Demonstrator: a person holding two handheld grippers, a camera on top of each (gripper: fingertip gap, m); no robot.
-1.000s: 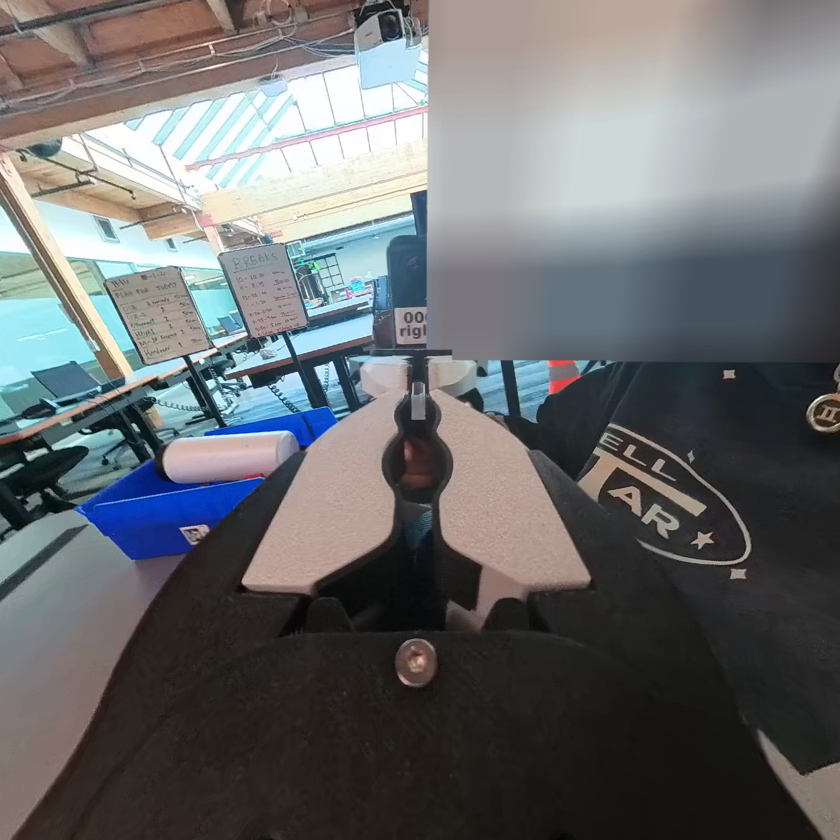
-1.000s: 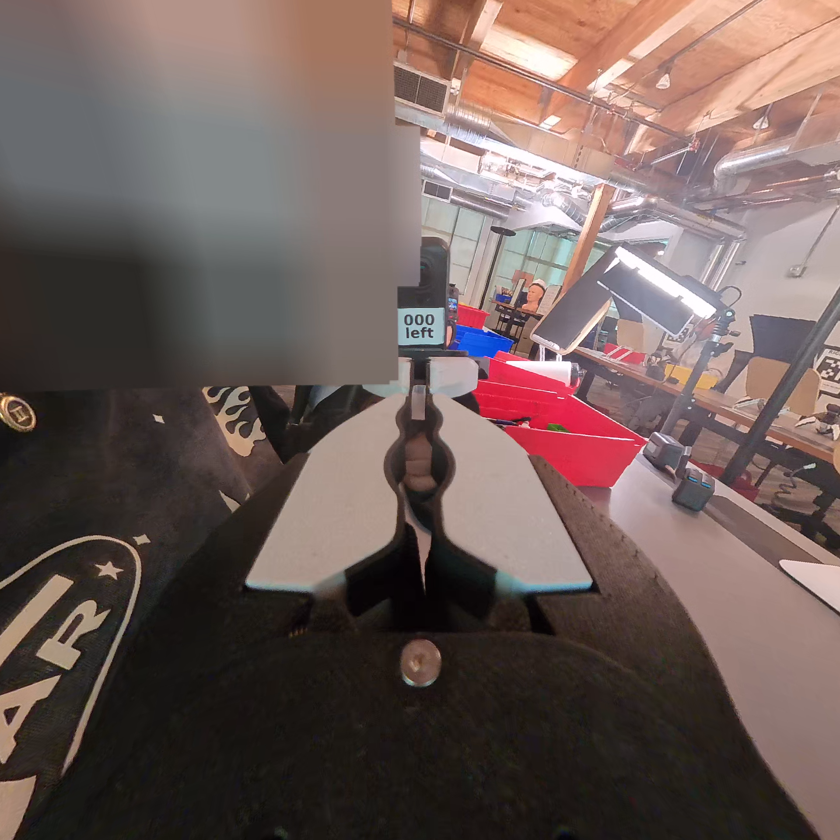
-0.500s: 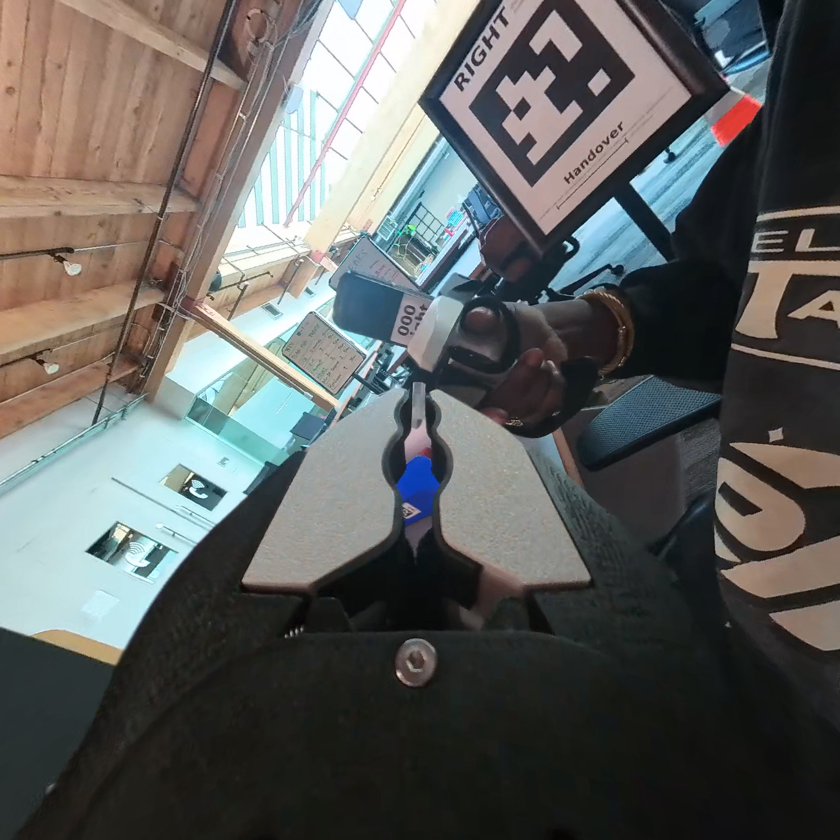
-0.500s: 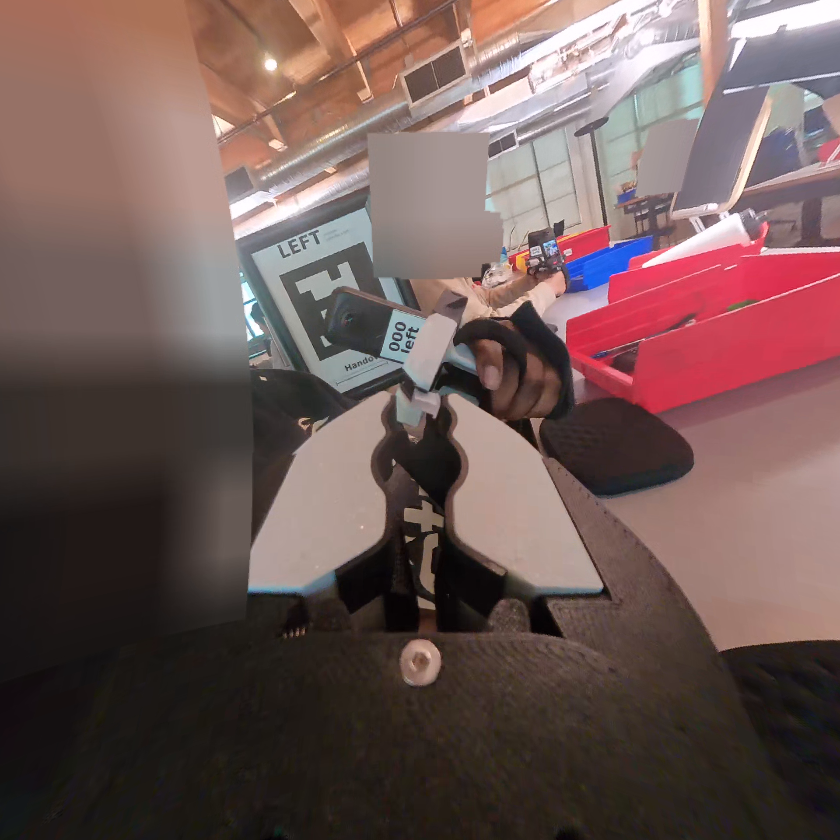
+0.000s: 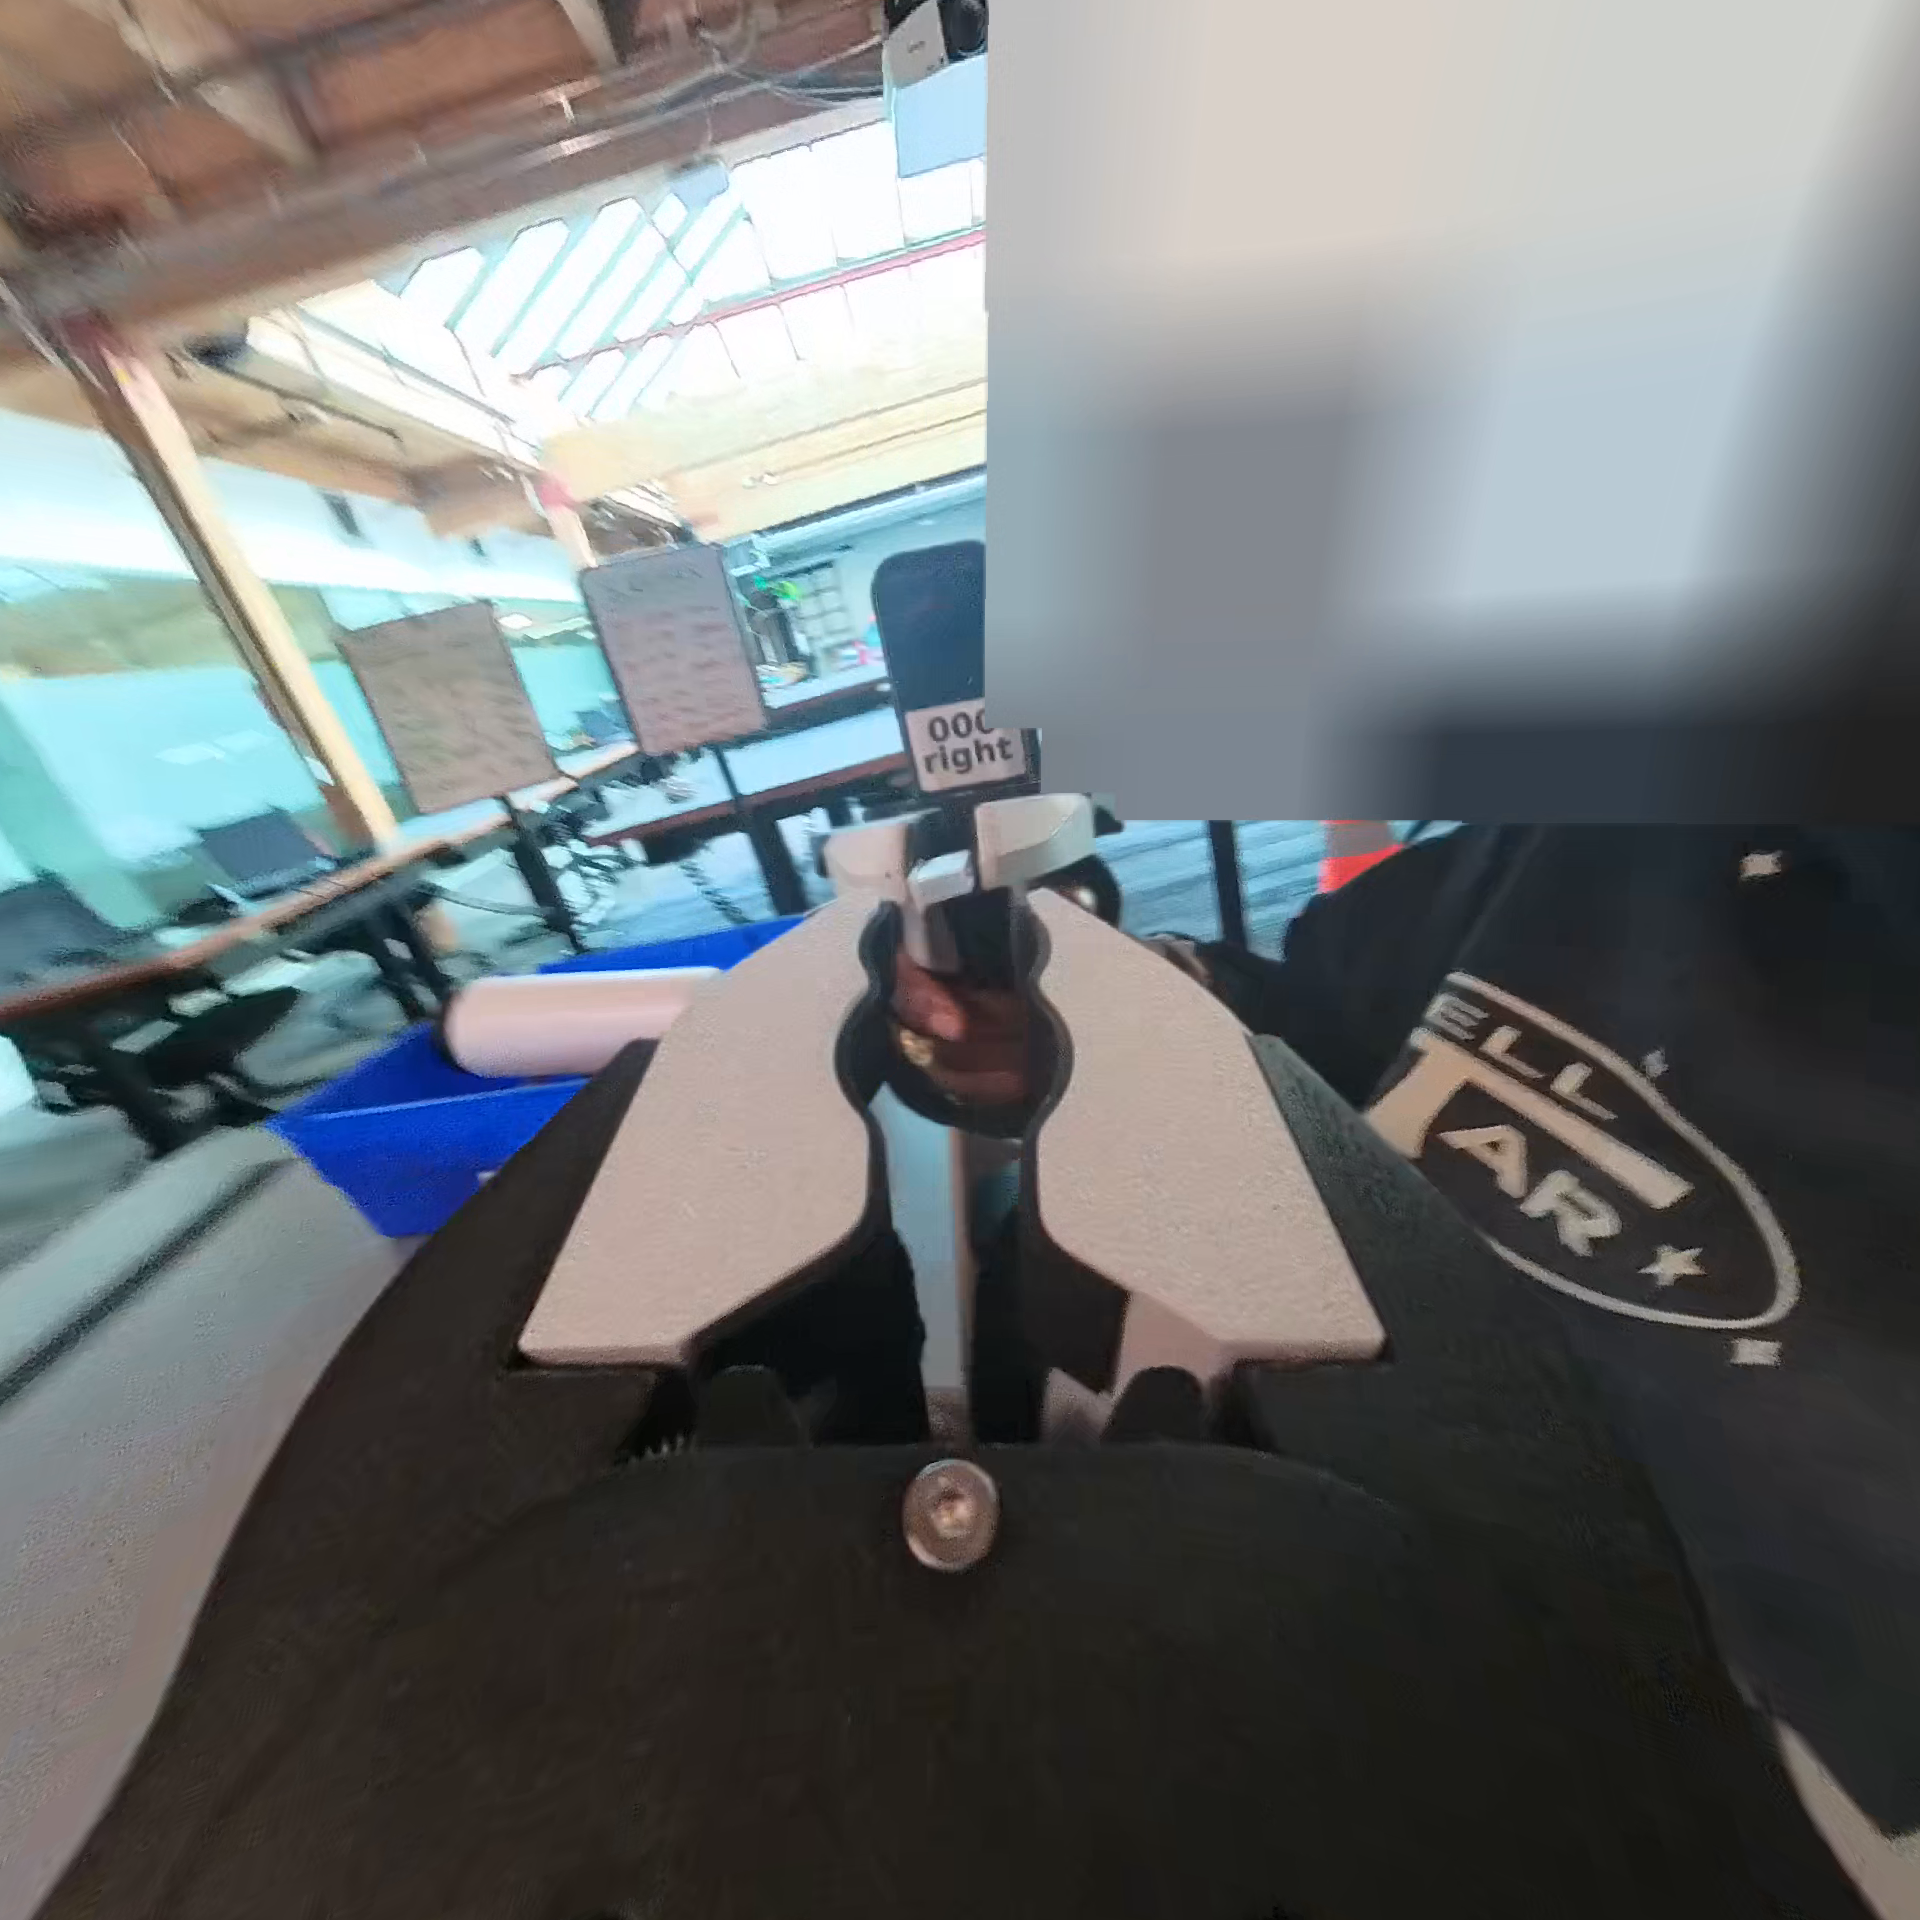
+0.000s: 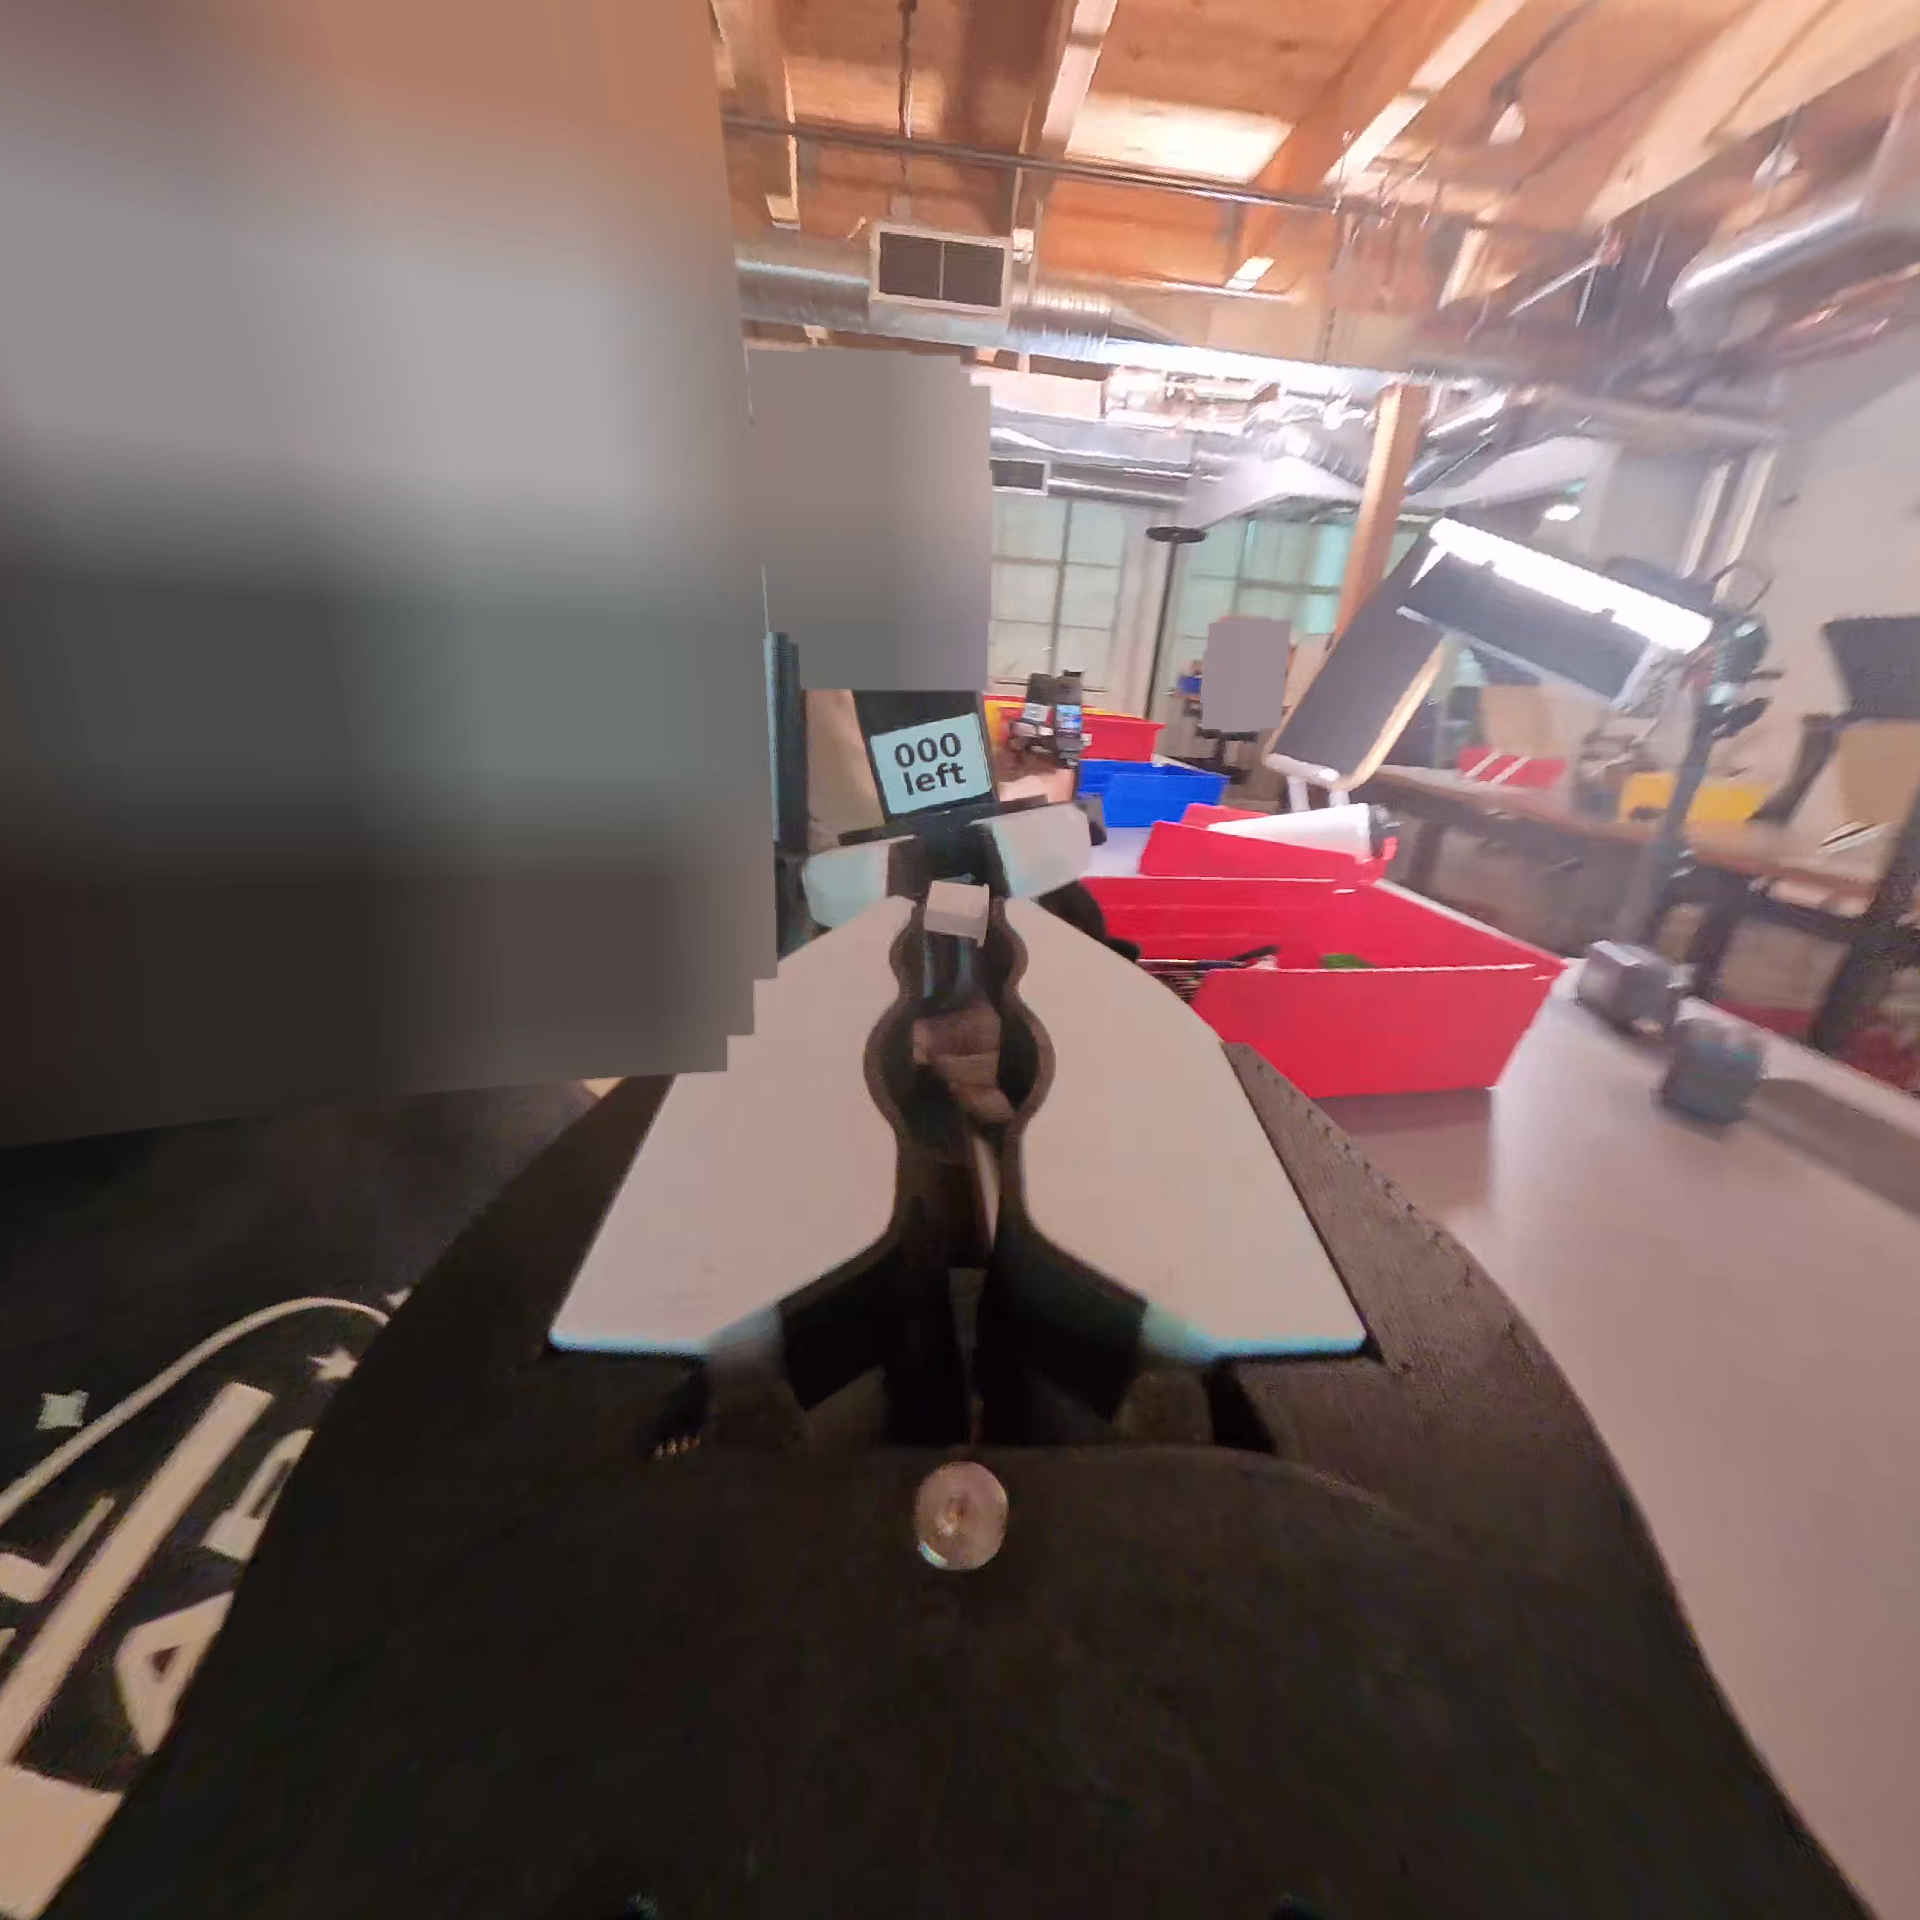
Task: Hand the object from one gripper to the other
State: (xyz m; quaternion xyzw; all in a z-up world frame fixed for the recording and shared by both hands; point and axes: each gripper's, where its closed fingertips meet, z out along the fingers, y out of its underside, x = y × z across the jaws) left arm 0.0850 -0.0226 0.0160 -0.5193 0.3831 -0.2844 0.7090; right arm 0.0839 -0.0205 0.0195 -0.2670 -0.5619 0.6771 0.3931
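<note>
Although motion blur softens both views, a small white block point(image 6: 957, 914) can be made out between the tips of the right gripper point(image 6: 956, 906). Its flat, squared end is shown; the rest is hidden in the dark slot behind. The right jaws are drawn nearly together and appear clamped on the block's sides. In the left wrist view the same block point(image 5: 940, 881) is seen end-on at the tips of the left gripper point(image 5: 958, 914), whose jaws stand clearly apart, with a gap on either side. Whether the left fingers touch the block cannot be told.

Both pairs of fingers are matte grey plates with scalloped inner edges, set in black, grainy housings. A hand point(image 5: 961, 1039) is glimpsed through the left gap, mostly covered by the fingers. A black shirt point(image 5: 1558, 1195) with white print is cut off at the frame edge.

Farther out, a smooth white roll point(image 5: 566, 1018) is laid in a blue bin point(image 5: 416, 1143), partly hidden by the gripper. Glossy red bins point(image 6: 1351, 997) are set on a grey table point(image 6: 1714, 1351); their contents are too blurred to name.
</note>
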